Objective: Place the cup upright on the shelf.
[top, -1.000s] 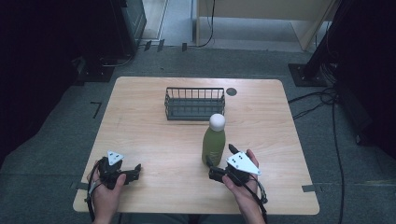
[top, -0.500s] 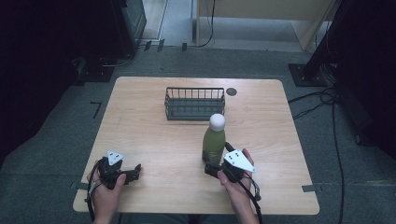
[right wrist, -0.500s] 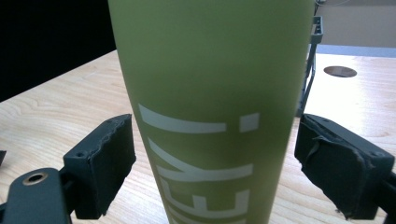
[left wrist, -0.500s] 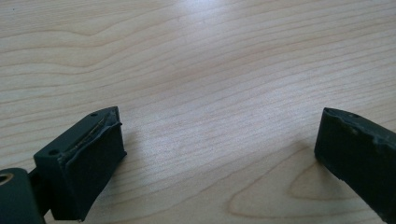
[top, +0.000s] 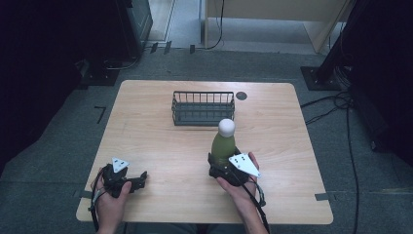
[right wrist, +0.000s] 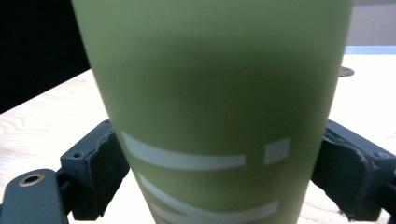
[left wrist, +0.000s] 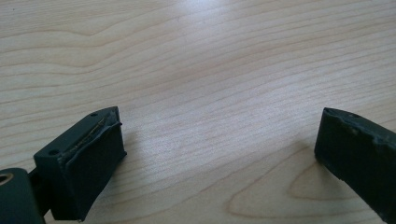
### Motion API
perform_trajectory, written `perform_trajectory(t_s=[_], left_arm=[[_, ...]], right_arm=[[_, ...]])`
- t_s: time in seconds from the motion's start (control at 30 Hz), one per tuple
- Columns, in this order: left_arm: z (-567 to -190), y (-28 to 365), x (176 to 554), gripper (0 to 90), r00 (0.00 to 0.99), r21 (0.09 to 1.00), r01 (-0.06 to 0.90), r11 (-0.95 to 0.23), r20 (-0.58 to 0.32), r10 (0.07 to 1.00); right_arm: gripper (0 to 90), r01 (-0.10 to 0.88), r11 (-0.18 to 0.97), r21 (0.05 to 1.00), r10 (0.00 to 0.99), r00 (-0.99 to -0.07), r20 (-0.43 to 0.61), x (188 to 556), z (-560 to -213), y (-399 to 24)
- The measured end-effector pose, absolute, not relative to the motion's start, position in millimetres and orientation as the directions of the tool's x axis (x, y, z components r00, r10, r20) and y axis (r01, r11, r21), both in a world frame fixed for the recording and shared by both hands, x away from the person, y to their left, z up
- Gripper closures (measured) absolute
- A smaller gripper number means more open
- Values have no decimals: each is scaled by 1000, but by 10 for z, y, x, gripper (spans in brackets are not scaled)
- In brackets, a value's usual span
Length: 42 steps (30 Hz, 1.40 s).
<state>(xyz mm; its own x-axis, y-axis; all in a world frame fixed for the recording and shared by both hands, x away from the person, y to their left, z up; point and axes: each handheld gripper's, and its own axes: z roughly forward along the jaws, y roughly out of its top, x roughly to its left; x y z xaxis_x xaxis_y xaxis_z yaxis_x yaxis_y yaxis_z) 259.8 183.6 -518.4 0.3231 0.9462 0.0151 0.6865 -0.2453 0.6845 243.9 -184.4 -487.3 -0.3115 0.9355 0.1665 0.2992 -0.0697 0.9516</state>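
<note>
Surface [top: 160, 146] of pale wood carries everything; landmark for all positions is the green bottle [top: 223, 146].

Left gripper [top: 141, 175]: well to the left of the bottle, near the front edge of the surface, held in the person's left hand [top: 111, 200]. Its own view shows both jaws spread wide with bare wood grain between them. Released, nothing held.

Wire basket [top: 203, 108]: dark, rectangular, just behind the bottle and slightly left of it, open side up. Apart from the bottle.

Bottle: upright on the surface, right of centre, white rounded cap [top: 226, 127] on top, white markings on the green body [right wrist: 215, 116] in the right gripper view.

Right gripper [top: 220, 168]: at the lower part of the bottle on its near side, held in the person's right hand [top: 238, 187]. In its own view the bottle stands between the two jaws, each pad set against a flank of the body. Jaws have just been closing, then eased slightly wider, with the bottle between them. Clenched on the bottle.

Small dark round disc [top: 241, 95]: behind the bottle, just right of the basket, flat on the surface.
</note>
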Motion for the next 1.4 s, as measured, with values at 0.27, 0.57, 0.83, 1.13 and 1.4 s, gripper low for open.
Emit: perform_trajectory(t_s=[0.27,0.57,0.83,1.13,1.4], left_arm=[[-5184,1836,2599,15,323,684,687,-245,15,946],[-5185,1834,2599,16,322,686,686,-243,14,947],[-5185,1834,2599,16,321,685,686,-243,14,947],[-5184,1836,2599,16,323,685,686,-245,15,946],[-5184,1835,2599,16,322,685,686,-244,14,947]], right_arm=[[165,265,-75,961,946,-287,153,2463,-4883,-1805],[196,243,-49,969,950,-287,120,2440,-4883,-1791],[198,237,-51,970,946,-299,122,2446,-4828,-1793],[199,239,-52,970,946,-300,124,2488,-4752,-1805],[200,240,-45,970,948,-297,117,2553,-4661,-1812]])
